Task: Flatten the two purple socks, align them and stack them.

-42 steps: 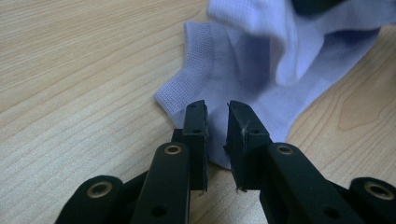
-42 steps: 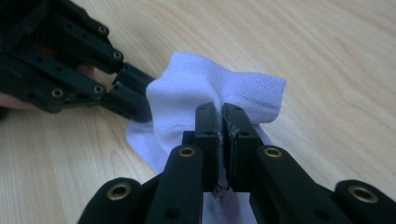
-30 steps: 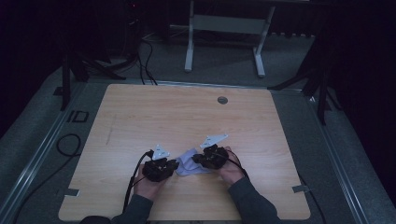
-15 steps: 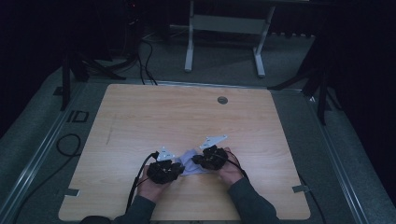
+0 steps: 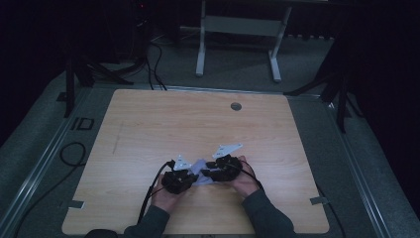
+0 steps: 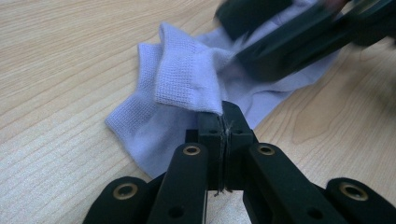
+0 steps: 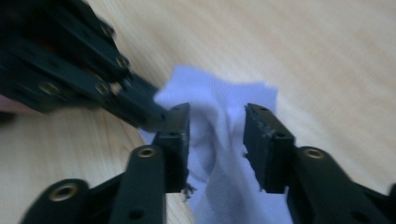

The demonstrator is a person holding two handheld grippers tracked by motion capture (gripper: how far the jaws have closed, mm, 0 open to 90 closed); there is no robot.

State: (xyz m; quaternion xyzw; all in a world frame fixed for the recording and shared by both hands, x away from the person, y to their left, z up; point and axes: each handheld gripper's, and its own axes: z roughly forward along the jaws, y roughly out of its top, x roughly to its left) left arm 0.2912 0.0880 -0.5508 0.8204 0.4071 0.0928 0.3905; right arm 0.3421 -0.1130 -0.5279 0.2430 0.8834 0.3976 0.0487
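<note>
One pale lilac knitted sock is lying on the wooden bench; left gripper is pinching its cuff tight, right gripper is just opening, jaws apart around the fabric.

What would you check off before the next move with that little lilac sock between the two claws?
1. Left gripper pinches the sock at its cuff edge, jaws closed: ok.
2. Right gripper has just been opening; cloth lies between its jaws but the pads stand apart from it: not ok as a grip.
3. Sock rests on the table, well away from the edges: ok.
4. The two grippers stand very close together over the sock: cannot tell if they touch.
5. Right gripper view is blurred: cannot tell finer detail.
</note>
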